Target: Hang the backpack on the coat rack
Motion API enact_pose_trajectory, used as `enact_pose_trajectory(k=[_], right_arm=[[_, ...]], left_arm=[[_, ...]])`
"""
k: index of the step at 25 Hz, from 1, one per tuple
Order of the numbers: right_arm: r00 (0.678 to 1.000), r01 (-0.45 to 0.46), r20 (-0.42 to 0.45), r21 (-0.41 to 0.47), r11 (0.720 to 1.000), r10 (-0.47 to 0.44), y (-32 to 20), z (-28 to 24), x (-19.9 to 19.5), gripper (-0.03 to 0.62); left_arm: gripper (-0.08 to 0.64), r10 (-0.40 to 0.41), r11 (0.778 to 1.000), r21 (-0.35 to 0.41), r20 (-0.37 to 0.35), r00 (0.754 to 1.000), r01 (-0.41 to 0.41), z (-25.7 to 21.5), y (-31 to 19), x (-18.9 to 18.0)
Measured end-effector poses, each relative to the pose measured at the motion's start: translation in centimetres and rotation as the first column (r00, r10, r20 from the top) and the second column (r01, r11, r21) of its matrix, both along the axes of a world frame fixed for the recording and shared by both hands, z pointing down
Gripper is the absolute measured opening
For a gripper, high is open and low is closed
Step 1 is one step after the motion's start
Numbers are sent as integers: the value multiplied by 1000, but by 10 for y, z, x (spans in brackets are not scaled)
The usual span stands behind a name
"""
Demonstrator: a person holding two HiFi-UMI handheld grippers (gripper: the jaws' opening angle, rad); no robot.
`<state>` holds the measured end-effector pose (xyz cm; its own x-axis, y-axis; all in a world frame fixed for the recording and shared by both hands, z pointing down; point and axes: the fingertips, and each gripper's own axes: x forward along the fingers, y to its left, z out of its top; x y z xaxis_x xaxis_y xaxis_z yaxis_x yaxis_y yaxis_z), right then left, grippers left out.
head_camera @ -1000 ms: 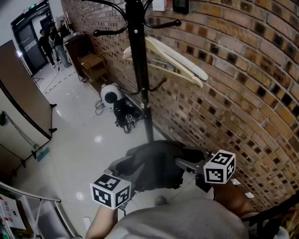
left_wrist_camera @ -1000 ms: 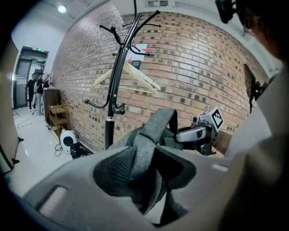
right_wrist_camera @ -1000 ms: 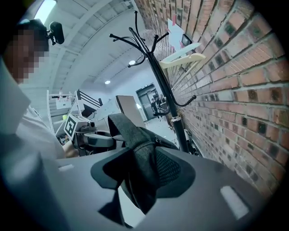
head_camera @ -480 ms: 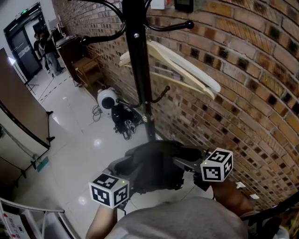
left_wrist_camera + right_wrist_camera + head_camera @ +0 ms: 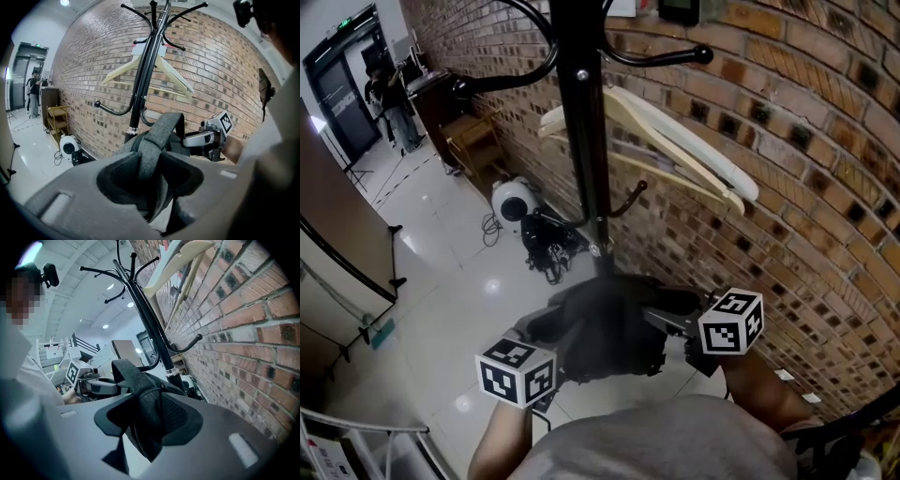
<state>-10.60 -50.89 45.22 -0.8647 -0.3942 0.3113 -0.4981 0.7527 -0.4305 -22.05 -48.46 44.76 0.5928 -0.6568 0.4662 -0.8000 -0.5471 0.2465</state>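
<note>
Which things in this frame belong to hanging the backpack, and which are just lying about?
Job in hand: backpack, a strap clamped in left gripper and right gripper; black coat rack.

Just lying about: wooden hanger on the rack; white round appliance and tangled cables on the floor; wooden stool by the wall.

Head view steeply downward; both gripper views near-level, close, coat rack (image 5: 581, 141) shared.

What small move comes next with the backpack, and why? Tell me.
Probably raise the backpack toward the coat rack. The left gripper and right gripper each clamp one of its straps, and the bag sits lower than the low hook, so a strap likely has to clear a hook tip first.
</note>
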Motion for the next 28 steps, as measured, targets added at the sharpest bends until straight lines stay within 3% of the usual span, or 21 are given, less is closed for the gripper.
enact_pose_trajectory(k=[16,28], right_arm=[[998,-46,-43,-60,997,44,-55,37,-9,169],[999,-36,21,-19,999,36,-62,53,-7,176]], left_arm=[[156,-5,998,-57,-21,1000,4,38,-55,-9],[158,43,999,33,-68,997,-41,52,-64,-2]])
